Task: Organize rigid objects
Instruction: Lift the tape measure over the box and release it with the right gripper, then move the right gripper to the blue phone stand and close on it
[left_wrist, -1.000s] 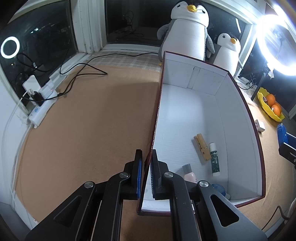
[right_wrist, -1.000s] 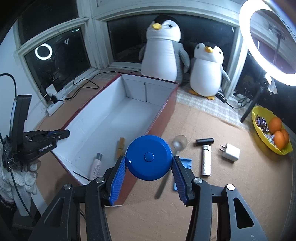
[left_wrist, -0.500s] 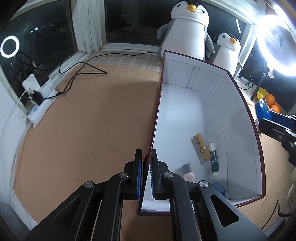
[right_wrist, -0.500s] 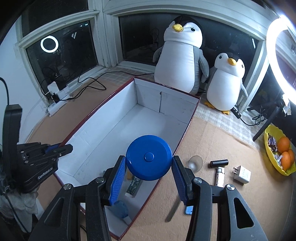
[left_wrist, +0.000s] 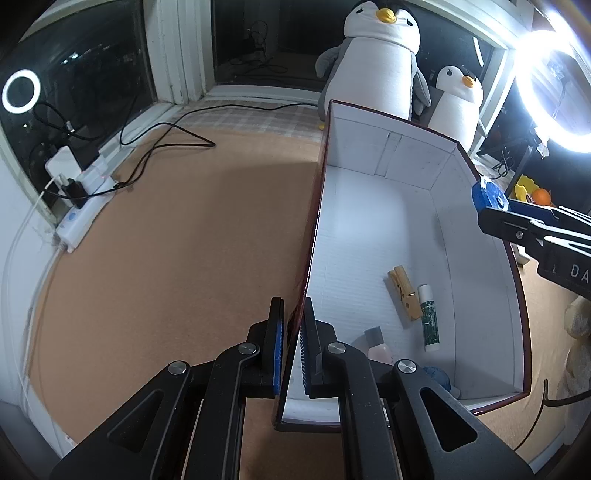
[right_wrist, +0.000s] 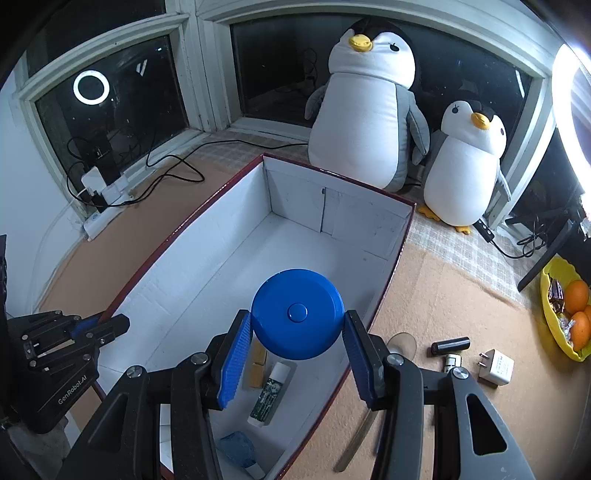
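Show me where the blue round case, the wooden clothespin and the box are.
blue round case (right_wrist: 297, 314), right wrist view, centre of its face
wooden clothespin (left_wrist: 403, 291), left wrist view, mid-body
box (left_wrist: 373, 147), left wrist view, far wall

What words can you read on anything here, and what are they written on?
"GenRobot.AI": on the black body of the left gripper, seen from the right wrist view.
"DA": cut off at the picture's edge, on the right gripper, seen from the left wrist view.
The green printed tube in the box: print too small to read.
The white charger: marks too blurred to read.
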